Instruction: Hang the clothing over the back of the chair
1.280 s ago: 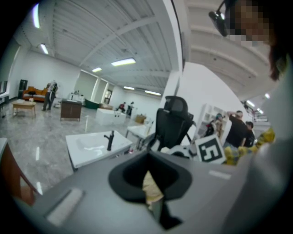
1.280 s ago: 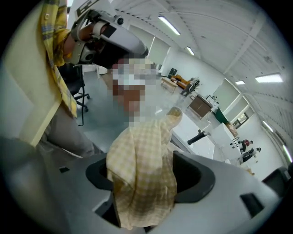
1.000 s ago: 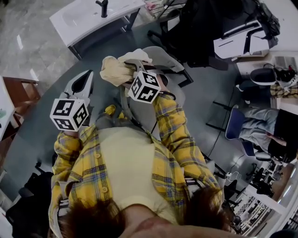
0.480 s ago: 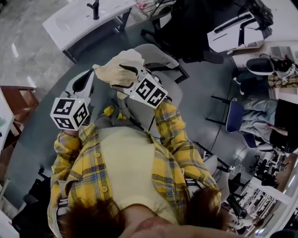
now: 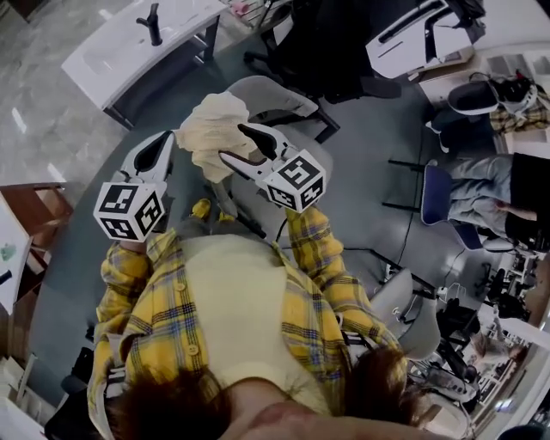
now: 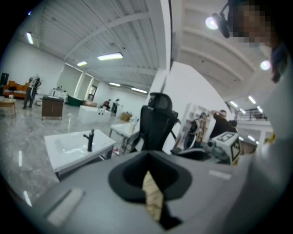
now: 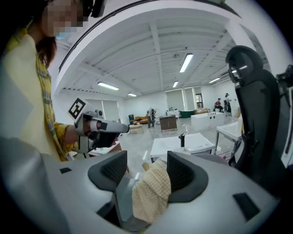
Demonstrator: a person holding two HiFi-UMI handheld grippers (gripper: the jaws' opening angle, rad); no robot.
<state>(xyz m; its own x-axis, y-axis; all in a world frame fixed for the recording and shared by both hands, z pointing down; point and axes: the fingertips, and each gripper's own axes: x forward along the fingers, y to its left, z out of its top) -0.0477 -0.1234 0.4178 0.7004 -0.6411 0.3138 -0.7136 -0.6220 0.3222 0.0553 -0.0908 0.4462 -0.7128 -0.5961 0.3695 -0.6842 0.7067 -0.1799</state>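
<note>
left gripper (image 5: pixel 168 139) clamped shut on a thin strip of cloth (image 5: pixel 209 129), right gripper (image 5: pixel 234 143) spread wide, bunched cloth between its jaws against 1 of them, chair (image 5: pixel 284 99) just beyond

clothing (image 5: pixel 212 129): pale cream-yellow, with a fine waffle-check weave
left gripper (image 5: pixel 165 140): light grey shell, black jaw lining, and a cube of black-and-white square markers
right gripper (image 5: pixel 236 143): light grey shell, black ribbed pads, and a black-and-white marker cube
chair (image 5: pixel 279 94): plain grey
shirt (image 5: pixel 163 318): yellow plaid crossed with dark blue-grey and pale lines
top (image 5: pixel 236 318): plain pale yellow
sink (image 5: pixel 112 51): white
tap (image 5: pixel 153 15): black
floor (image 5: pixel 378 172): dull blue-grey
</note>
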